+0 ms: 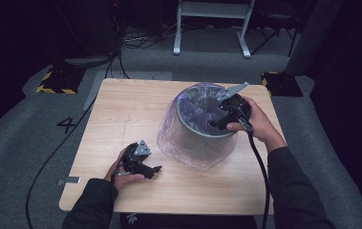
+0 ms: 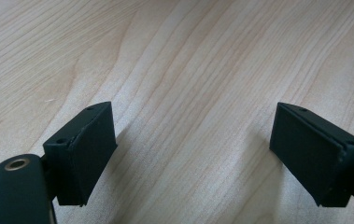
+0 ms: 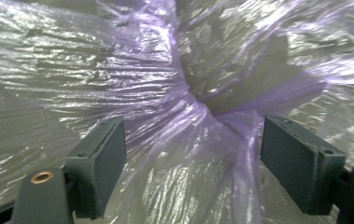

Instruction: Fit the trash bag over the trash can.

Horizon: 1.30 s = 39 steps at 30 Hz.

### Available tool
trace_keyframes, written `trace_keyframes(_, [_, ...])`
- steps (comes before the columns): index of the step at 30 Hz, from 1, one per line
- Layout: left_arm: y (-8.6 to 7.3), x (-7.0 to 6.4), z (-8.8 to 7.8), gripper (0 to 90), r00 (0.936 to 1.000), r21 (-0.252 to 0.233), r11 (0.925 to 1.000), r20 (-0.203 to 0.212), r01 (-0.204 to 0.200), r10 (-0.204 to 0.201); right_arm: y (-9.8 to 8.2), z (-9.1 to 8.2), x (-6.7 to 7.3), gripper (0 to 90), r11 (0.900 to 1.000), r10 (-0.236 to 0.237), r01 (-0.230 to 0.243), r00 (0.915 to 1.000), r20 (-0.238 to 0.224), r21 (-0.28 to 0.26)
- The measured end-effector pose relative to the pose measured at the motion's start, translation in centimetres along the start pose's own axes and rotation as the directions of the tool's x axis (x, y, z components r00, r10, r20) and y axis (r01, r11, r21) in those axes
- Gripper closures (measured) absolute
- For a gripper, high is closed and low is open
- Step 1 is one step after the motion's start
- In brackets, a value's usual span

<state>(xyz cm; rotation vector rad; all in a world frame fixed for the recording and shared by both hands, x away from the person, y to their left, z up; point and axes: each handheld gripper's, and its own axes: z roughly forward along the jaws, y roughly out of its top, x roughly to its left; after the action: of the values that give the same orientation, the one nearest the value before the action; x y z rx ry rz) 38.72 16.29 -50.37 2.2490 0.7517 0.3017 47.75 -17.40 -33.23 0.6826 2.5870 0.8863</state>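
A round grey bin (image 1: 202,131) stands on the wooden table (image 1: 121,114), lined with a thin purple plastic bag (image 1: 183,143) that drapes over its rim and down its sides. My right gripper (image 1: 219,119) hangs over the bin's mouth, pointing in. In the right gripper view the jaws stand open around a bunched fold of the bag (image 3: 198,126), with crinkled film behind. My left gripper (image 1: 154,170) rests low on the table near the front left, apart from the bin. It is open, with bare wood (image 2: 188,93) between its pads.
The table's front edge lies close to the person's arms. Cables trail off the left side and from the right gripper (image 1: 260,167). Grey carpet surrounds the table, with a metal frame (image 1: 212,24) and yellow-black marked blocks (image 1: 57,81) behind.
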Motion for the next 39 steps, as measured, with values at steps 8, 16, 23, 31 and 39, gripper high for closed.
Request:
trace_keyframes(8, [0.0, 0.0, 0.0, 13.9, 1.0000, 0.000, 1.0000, 0.000, 0.000, 0.000, -0.2, -0.7, -0.2, 21.8, 0.999, 0.010, -0.010, 0.9999, 0.003, -0.040])
trace_keyframes(16, [0.0, 0.0, 0.0, 13.9, 1.0000, 0.000, 1.0000, 0.000, 0.000, 0.000, -0.3, -1.5, -0.1, 22.3, 0.994, 0.007, -0.004, 0.9996, 0.026, -0.108])
trace_keyframes(23, [0.0, 0.0, 0.0, 13.9, 1.0000, 0.000, 1.0000, 0.000, 0.000, 0.000, -0.5, -2.1, -0.2, 24.1, 0.985, 0.019, -0.014, 0.9994, 0.027, -0.173])
trace_keyframes(31, [0.0, 0.0, 0.0, 13.9, 1.0000, 0.000, 1.0000, 0.000, 0.000, 0.000, -1.0, -2.2, -0.1, 22.9, 0.976, 0.035, -0.022, 0.9977, 0.059, -0.215])
trace_keyframes(39, [0.0, 0.0, 0.0, 13.9, 1.0000, 0.000, 1.0000, 0.001, 0.000, 0.000, -1.3, -2.2, -0.1, 20.6, 0.964, 0.058, -0.035, 0.9951, 0.080, -0.263])
